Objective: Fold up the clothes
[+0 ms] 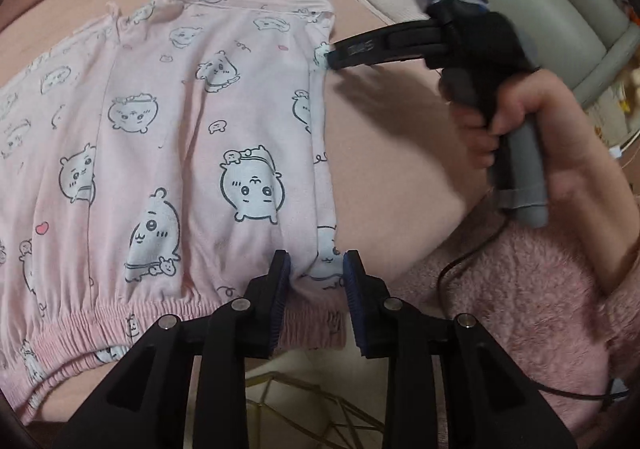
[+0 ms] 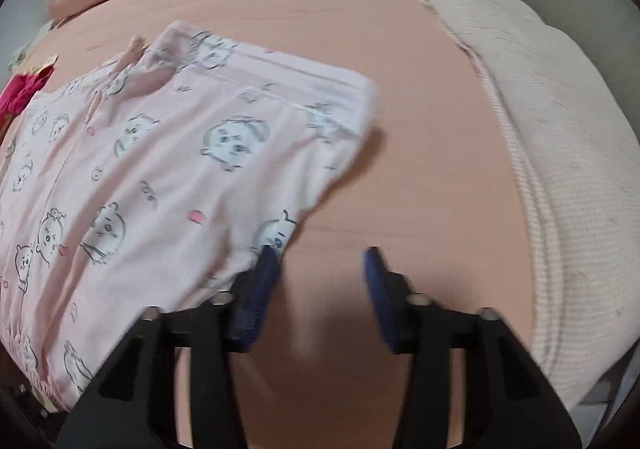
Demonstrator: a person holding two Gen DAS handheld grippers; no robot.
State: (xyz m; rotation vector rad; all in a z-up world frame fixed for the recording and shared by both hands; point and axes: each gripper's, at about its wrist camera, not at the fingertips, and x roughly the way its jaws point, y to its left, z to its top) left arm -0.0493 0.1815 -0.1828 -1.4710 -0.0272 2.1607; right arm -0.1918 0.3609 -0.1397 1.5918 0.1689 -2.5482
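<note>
Pyjama trousers (image 1: 168, 153) lie flat on the bed (image 2: 420, 169), filling each frame's left half. We judge the left gripper (image 1: 316, 269) straddles the waistband corner, jaws wide, ready to fold; right gripper (image 2: 320, 273) wide, empty.

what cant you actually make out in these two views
- Pink cartoon-print pyjama garment: its left part is cut off by the frame edge in both views, so its full shape is unclear.
- Right claw: in the left wrist view its tip meets the garment's edge; whether it grips cloth cannot be told. Its own view is motion-blurred.
- Left claw: cloth lies between the open fingers; contact is unclear.
</note>
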